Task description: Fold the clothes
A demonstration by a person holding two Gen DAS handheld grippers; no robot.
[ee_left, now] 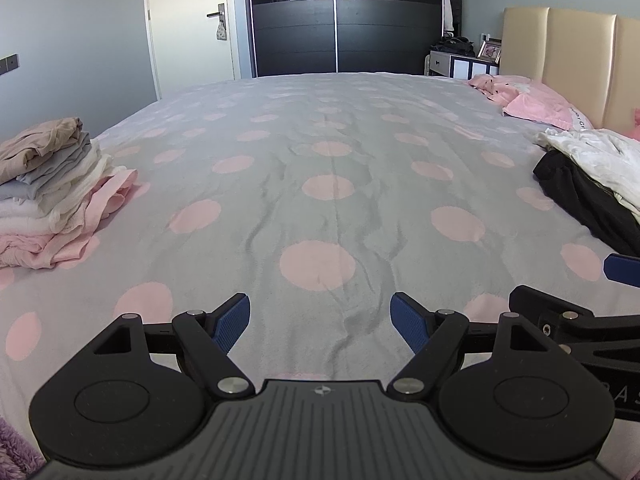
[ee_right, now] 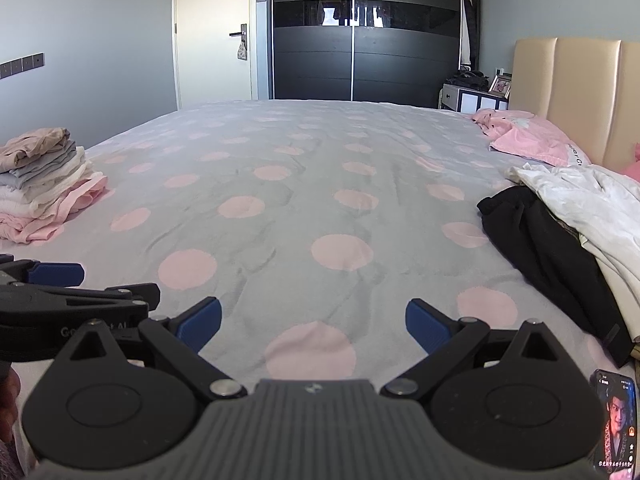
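A stack of folded clothes in beige, grey, white and pink sits on the bed's left side, also in the right wrist view as the folded stack. At the right lies an unfolded heap: a black garment under a white garment; black garment, white garment. My left gripper hovers open over the grey bedspread with nothing between its blue pads. My right gripper is open and empty too, just right of the left one.
The bedspread is grey with pink dots. A pink pillow lies by the beige headboard. A dark wardrobe and a door stand behind. A phone with a lit screen lies at the near right edge.
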